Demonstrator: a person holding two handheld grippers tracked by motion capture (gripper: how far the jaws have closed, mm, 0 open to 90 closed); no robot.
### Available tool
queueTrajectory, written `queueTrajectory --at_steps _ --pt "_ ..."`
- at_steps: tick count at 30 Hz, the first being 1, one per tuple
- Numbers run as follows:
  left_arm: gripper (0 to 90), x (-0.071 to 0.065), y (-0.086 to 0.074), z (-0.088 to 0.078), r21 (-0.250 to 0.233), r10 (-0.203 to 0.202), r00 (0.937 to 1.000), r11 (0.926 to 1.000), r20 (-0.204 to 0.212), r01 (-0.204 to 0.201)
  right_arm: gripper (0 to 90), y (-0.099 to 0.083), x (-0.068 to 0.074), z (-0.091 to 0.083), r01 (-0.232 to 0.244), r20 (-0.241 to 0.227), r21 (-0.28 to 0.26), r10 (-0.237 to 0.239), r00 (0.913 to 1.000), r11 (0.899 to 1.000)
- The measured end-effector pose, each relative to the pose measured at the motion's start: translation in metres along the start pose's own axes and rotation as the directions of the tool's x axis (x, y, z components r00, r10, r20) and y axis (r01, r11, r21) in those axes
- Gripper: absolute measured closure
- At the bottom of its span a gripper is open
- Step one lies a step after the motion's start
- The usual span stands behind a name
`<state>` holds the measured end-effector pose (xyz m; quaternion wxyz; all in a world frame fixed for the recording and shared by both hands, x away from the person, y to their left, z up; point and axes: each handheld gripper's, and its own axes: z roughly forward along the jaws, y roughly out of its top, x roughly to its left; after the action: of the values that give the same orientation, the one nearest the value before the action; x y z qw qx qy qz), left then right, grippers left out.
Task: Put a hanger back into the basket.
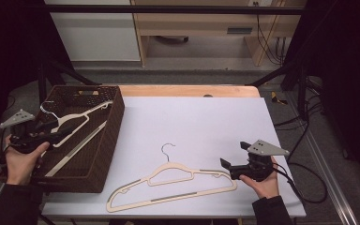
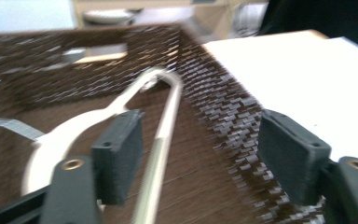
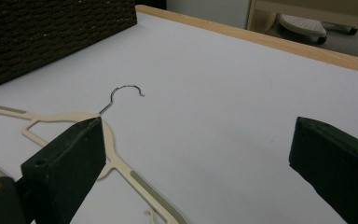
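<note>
**Hangers into basket: one stowed, one on the table**

Item: cream hanger (image 1: 77, 123), lying inside the woven basket (image 1: 115, 126), tilted against its wall. Left gripper (image 1: 58, 134) stood over the basket, jaws wide, holding nothing. Second hanger (image 1: 171, 185) lay flat on the white table (image 1: 225, 122), right of the basket; right gripper (image 1: 226, 165) sat just beside its right end, jaws wide, empty. Advice: withdraw the left gripper clear of the hook; grip the second hanger at its neck.
</note>
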<state>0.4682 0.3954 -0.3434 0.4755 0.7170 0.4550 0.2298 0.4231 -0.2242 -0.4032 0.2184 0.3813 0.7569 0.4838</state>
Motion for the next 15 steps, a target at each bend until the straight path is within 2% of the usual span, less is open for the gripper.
queueTrajectory --at_steps 3,6,8,11,12,15 --pt "22.3 -0.021 0.002 0.004 -0.034 0.035 0.9987 0.9988 0.036 -0.034 4.0 0.000 0.001 0.001 0.007 -0.001 0.003 -0.007 1.0000 1.000" --pt "19.1 -0.041 0.002 0.009 -0.047 0.071 0.9940 0.9966 0.083 -0.067 4.4 0.000 0.002 0.001 0.010 -0.010 0.005 -0.010 0.9999 1.000" --pt "16.4 -0.052 0.001 0.011 -0.051 0.096 0.9885 0.9946 0.117 -0.091 5.0 0.000 0.002 0.002 0.016 -0.017 0.005 -0.016 0.9997 1.000" --pt "13.3 -0.068 0.000 0.014 -0.060 0.120 0.9830 0.9918 0.139 -0.112 5.2 0.000 0.003 0.003 0.022 -0.017 0.012 -0.021 0.9996 1.000" --pt "12.9 -0.075 -0.001 0.015 -0.068 0.130 0.9792 0.9904 0.156 -0.120 5.3 0.000 0.003 0.003 0.023 -0.018 0.013 -0.023 0.9996 1.000" --pt "11.7 -0.087 -0.003 0.019 -0.073 0.143 0.9753 0.9885 0.168 -0.132 5.3 0.000 0.004 0.004 0.027 -0.026 0.012 -0.027 0.9993 1.000"
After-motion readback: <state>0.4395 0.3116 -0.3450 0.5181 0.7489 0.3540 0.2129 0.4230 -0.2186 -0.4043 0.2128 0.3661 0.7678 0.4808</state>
